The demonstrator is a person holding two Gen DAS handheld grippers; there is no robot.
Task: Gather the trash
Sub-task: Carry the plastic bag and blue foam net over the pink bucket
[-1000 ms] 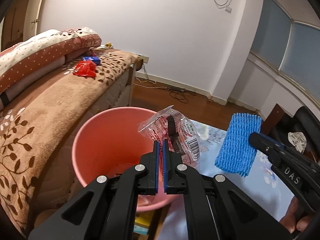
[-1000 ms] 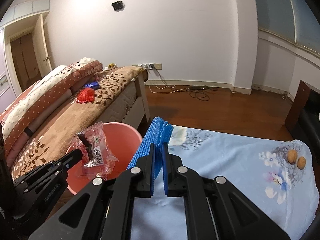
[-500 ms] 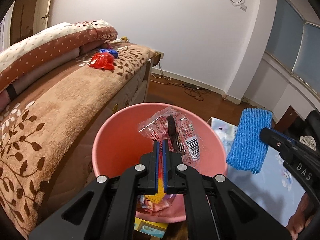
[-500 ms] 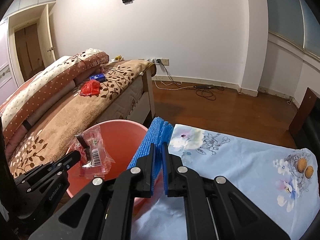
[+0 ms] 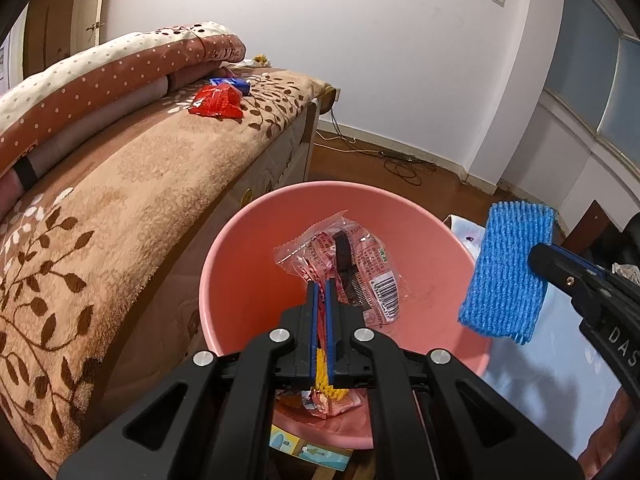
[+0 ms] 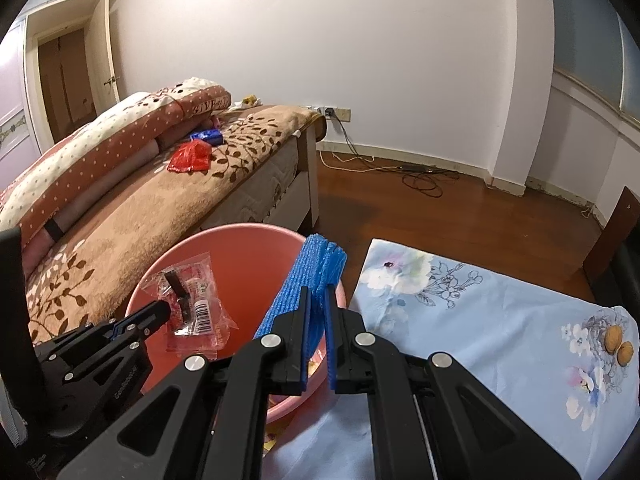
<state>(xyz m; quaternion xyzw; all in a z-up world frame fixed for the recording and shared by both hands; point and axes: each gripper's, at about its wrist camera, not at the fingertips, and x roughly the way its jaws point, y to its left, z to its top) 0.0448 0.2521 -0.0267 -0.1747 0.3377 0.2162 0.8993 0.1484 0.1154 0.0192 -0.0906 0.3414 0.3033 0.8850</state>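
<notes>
A pink bucket point(image 5: 256, 248) point(image 6: 240, 248) stands on the floor between the bed and the table. My left gripper point(image 5: 320, 285) point(image 6: 162, 307) is shut on a clear snack wrapper point(image 5: 352, 264) point(image 6: 196, 300) with red print and a barcode, held over the bucket's mouth. My right gripper point(image 6: 317, 291) point(image 5: 538, 256) is shut on a blue foam net sleeve point(image 6: 308, 280) point(image 5: 508, 272), which hangs at the bucket's right rim. Crumpled wrappers point(image 5: 332, 398), one yellow, lie on the bucket's bottom.
A bed with a brown leaf-pattern blanket point(image 5: 120, 208) runs along the left, with a red packet point(image 5: 216, 100) point(image 6: 190, 157) and a blue packet point(image 5: 230, 82) point(image 6: 206, 135) on it. A table under a light blue floral cloth point(image 6: 500, 320) carries two walnuts point(image 6: 618, 344). Cables point(image 6: 424, 176) lie on the wooden floor.
Both grippers have moved left and down towards the bucket. The wrapper now hangs over the bucket's middle, and the blue foam sleeve has come from over the table to the bucket's right rim.
</notes>
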